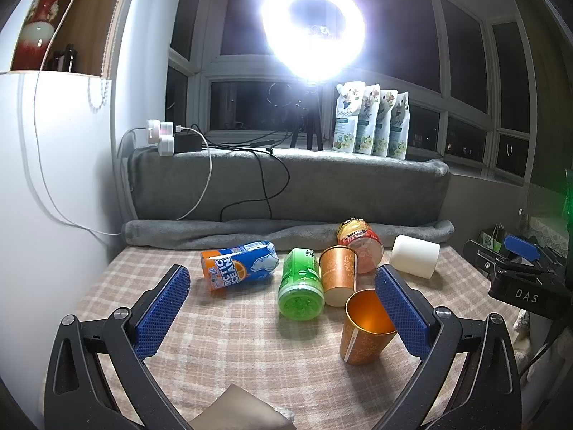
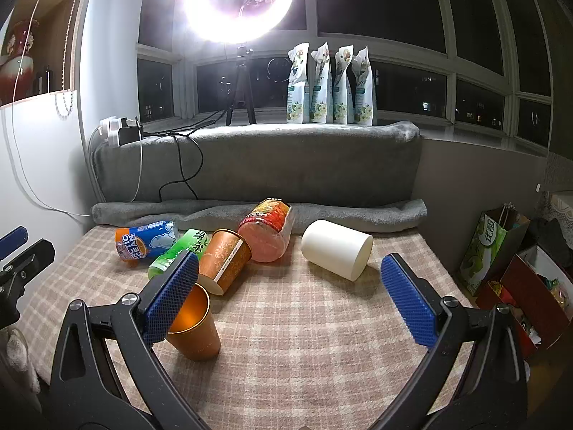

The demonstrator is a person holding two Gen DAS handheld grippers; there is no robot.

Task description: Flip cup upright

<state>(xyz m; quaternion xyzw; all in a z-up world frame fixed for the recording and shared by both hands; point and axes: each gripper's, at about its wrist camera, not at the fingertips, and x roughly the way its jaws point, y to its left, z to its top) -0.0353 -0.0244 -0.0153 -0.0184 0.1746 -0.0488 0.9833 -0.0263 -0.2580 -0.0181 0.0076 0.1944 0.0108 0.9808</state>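
Observation:
An orange cup (image 1: 363,333) stands upright, mouth up, on the checked cloth; it also shows in the right wrist view (image 2: 195,326). A second orange cup (image 1: 338,275) (image 2: 224,259) lies on its side behind it. A white cup (image 1: 414,256) (image 2: 336,249) lies on its side further right. My left gripper (image 1: 283,310) is open and empty, its right finger (image 1: 401,311) close beside the upright cup. My right gripper (image 2: 290,297) is open and empty, its left finger (image 2: 172,294) in front of the upright cup's rim.
A blue-orange can (image 1: 238,264), a green bottle (image 1: 300,288) and a red-orange jar (image 1: 360,245) lie on the cloth (image 1: 232,340). A rolled grey blanket (image 1: 286,231) lines the back. Bags and boxes (image 2: 519,286) stand to the right. A ring light (image 1: 313,32) glares above.

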